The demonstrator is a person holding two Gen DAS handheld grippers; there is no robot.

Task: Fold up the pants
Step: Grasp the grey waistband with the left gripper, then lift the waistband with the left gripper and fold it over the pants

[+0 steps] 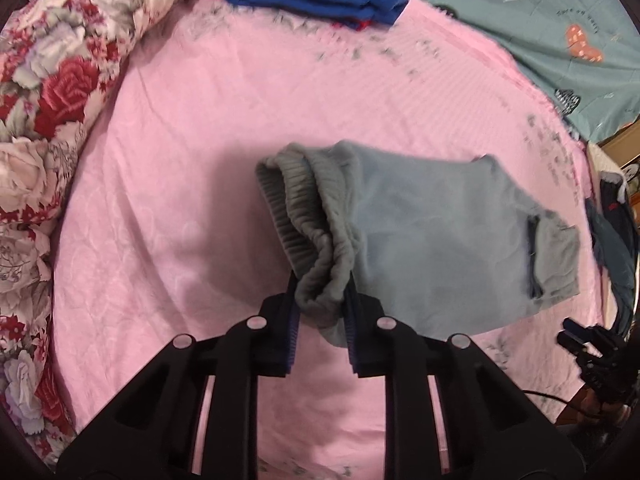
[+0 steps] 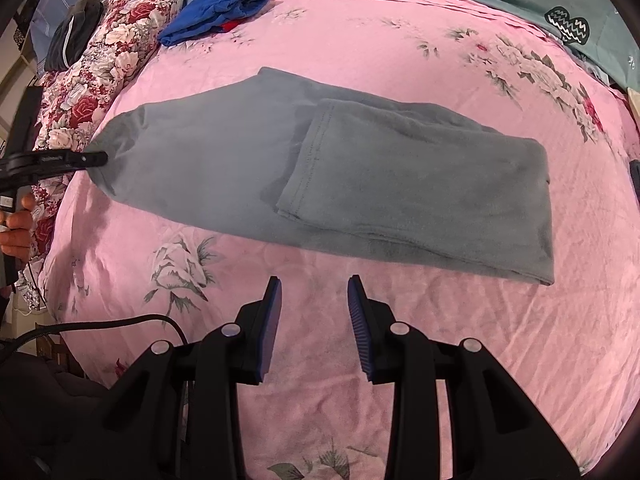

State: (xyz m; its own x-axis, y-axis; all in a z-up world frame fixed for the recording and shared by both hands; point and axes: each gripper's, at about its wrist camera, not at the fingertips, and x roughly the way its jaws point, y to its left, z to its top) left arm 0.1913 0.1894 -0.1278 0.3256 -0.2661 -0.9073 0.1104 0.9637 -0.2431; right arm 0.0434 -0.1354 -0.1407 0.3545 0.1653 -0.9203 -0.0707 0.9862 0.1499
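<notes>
Left claw (image 1: 322, 304) pinches the ribbed waistband (image 1: 298, 216) of the grey pants (image 2: 360, 176), pads clamped on bunched elastic right at its tips, prob. to carry that end over for the next fold. Just beyond the tips the fabric hangs raised off the pink bedsheet (image 1: 180, 160). Right claw (image 2: 314, 320) hovers w/ fingers apart, nothing between them, bare sheet directly below. Ahead of it the pants lie flat across the bed, leg ends already doubled back over the middle; folded edge to the claw's right looks neat. Further off, left: floral quilt roll (image 2: 120, 48) & a blue garment (image 2: 220, 12), well clear. Plenty of open sheet for the swing.
</notes>
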